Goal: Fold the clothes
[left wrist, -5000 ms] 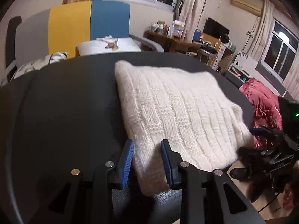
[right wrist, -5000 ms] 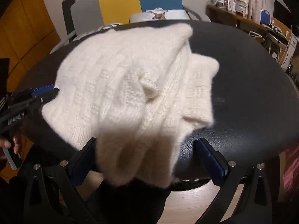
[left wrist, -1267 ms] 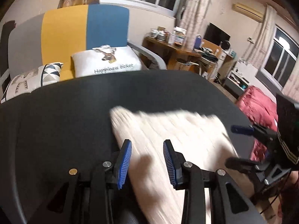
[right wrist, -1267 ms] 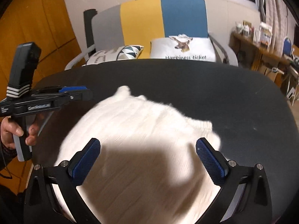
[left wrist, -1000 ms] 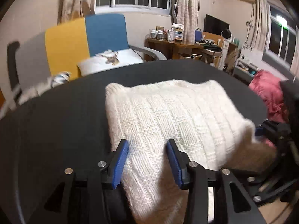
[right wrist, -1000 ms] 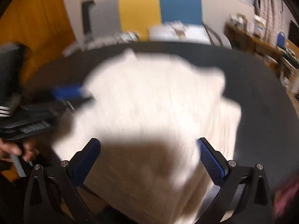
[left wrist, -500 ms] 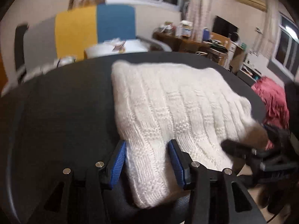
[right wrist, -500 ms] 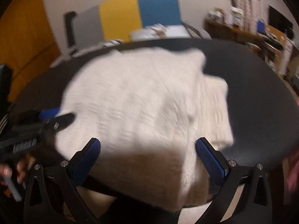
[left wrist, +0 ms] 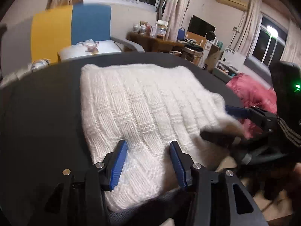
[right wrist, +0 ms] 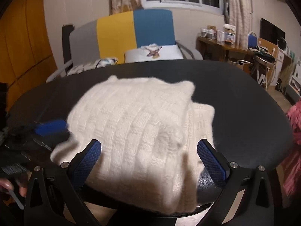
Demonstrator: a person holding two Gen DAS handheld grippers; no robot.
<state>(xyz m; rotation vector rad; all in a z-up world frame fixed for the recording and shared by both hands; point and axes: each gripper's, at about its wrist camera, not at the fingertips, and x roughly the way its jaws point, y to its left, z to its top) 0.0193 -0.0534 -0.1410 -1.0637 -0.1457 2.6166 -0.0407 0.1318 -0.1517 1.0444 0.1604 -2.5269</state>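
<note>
Sweater (left wrist: 139, 109) folded into a thick pad on the black table (left wrist: 37, 113), near edge overhanging at 6 o'clock.
We judge it tidying: left gripper (left wrist: 148, 162) straddles the near edge, jaws part open, pinching nothing; right gripper (right wrist: 149, 160) hangs wide open over the 3 o'clock side, holding nothing. We'd press flat and tuck the loose layer (right wrist: 202, 118) poking out at 3. Long axis runs 6 to 12; ribs follow it.

sweater's (right wrist: 135, 124) near edge blurred, person's hand (right wrist: 11, 186) cut off
</note>
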